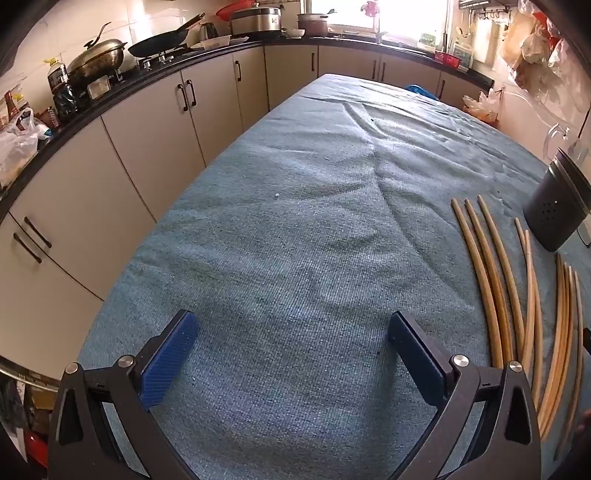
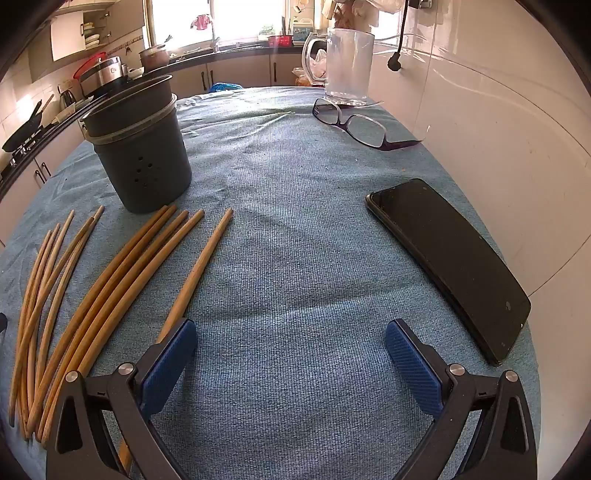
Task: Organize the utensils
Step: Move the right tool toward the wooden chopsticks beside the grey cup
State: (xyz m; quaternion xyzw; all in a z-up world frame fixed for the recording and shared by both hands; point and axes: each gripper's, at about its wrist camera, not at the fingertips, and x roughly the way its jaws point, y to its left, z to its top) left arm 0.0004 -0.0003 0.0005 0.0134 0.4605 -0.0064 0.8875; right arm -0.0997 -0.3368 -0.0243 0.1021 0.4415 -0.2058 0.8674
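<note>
Left gripper [image 1: 293,332]: jaws wide apart, nothing between the blue pads [image 1: 168,360], poised over bare blue cloth [image 1: 295,229]. Open cloth ahead and to the left, up to the table's left edge; beyond that edge, a run of beige cabinet doors [image 1: 147,144] under a dark counter [image 1: 122,79] loaded with a wok [image 1: 98,59], a frying pan [image 1: 159,42] and a rice cooker [image 1: 255,18]. To the right of this gripper, wooden chopsticks [image 1: 495,273] flat on the cloth in loose groups, tips pointing away; dark perforated utensil holder [image 1: 556,206] upright just beyond them near the right edge. Right gripper [image 2: 291,332]: jaws likewise wide, holding nothing. In the right wrist view, chopsticks [image 2: 110,280] fanned at far left, one single chopstick [image 2: 201,269] apart from the rest, its near end passing beside or under the left finger; contact not discernible. Holder [image 2: 142,155] upright just behind the chopstick tips, empty as far as visible. Clear cloth [image 2: 295,240] in the centre lane. Further right, glasses [image 2: 354,123] and a clear jug [image 2: 349,68] at the far end, a black phone [image 2: 450,262] lying flat near the right edge, white tiled wall [image 2: 498,110] close alongside. Window [image 2: 221,18] and sink counter at the back.
</note>
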